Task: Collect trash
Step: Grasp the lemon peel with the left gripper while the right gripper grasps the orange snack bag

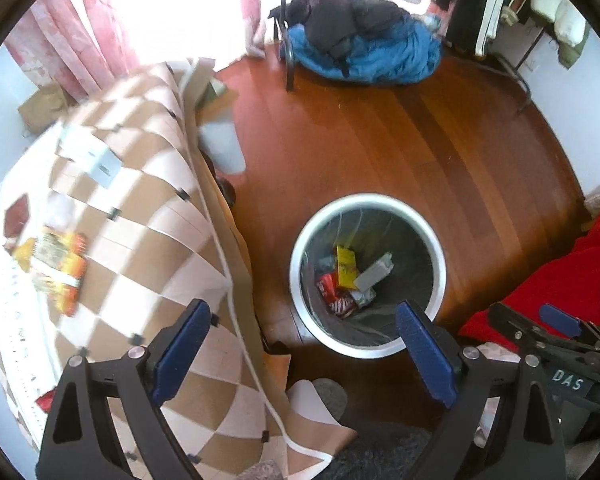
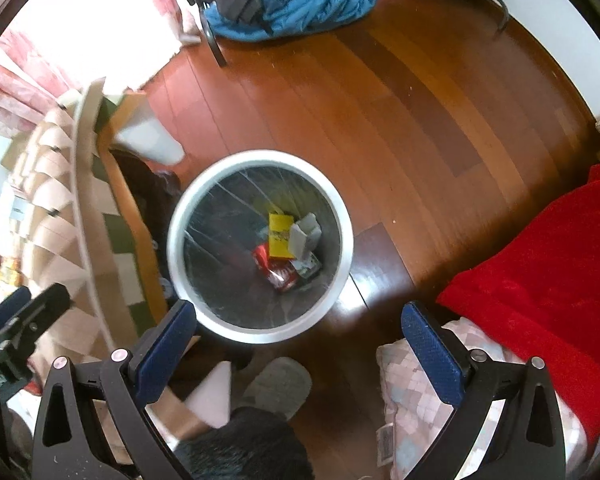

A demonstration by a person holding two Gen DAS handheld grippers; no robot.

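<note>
Left wrist | left gripper (image 1: 304, 354) fingers spread, empty | above bin (image 1: 440, 240), perhaps

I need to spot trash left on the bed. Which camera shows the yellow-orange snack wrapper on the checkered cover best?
The left wrist view: the snack wrapper lies fully visible, though blurred, on the checkered cover. The right wrist view catches only a yellow-orange sliver at its far left edge.
</note>
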